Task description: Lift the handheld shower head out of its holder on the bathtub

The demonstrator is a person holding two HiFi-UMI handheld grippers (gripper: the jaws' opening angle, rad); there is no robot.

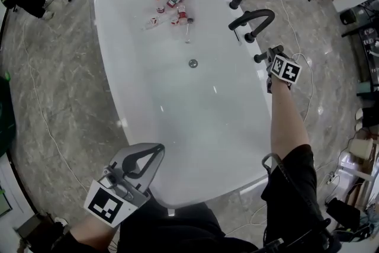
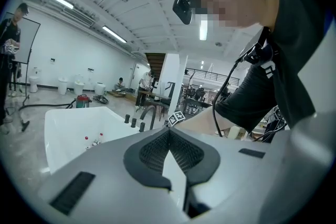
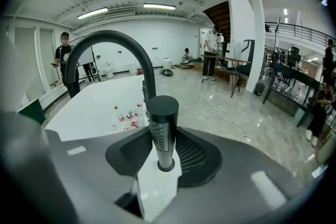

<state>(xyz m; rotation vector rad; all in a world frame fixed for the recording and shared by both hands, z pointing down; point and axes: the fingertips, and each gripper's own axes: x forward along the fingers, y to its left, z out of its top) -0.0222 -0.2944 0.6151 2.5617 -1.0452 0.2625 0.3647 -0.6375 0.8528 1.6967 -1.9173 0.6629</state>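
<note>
The handheld shower head [image 3: 161, 123], a matte black cylinder with a nubbed face, stands upright in its holder, clamped between the ribbed pads of the right gripper [image 3: 164, 136]. Just beyond it arches a black tubular spout [image 3: 113, 39]. Both sit on the right rim of the glossy white oval bathtub [image 1: 154, 98], which holds small red-capped bottles [image 1: 172, 6] at its far end. The left gripper [image 2: 169, 132], jaws together and empty, hovers near left.

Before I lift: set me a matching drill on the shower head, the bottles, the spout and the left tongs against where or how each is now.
1. handheld shower head
2. red-capped bottles
3. faucet spout
4. left tongs

A. shut and empty, by the bathtub's near end
B. upright, clamped in the right tongs
C. lying inside the bathtub, far end
D. black, arching over the bathtub's rim

Pairs: 1-B, 2-C, 3-D, 4-A.
</note>
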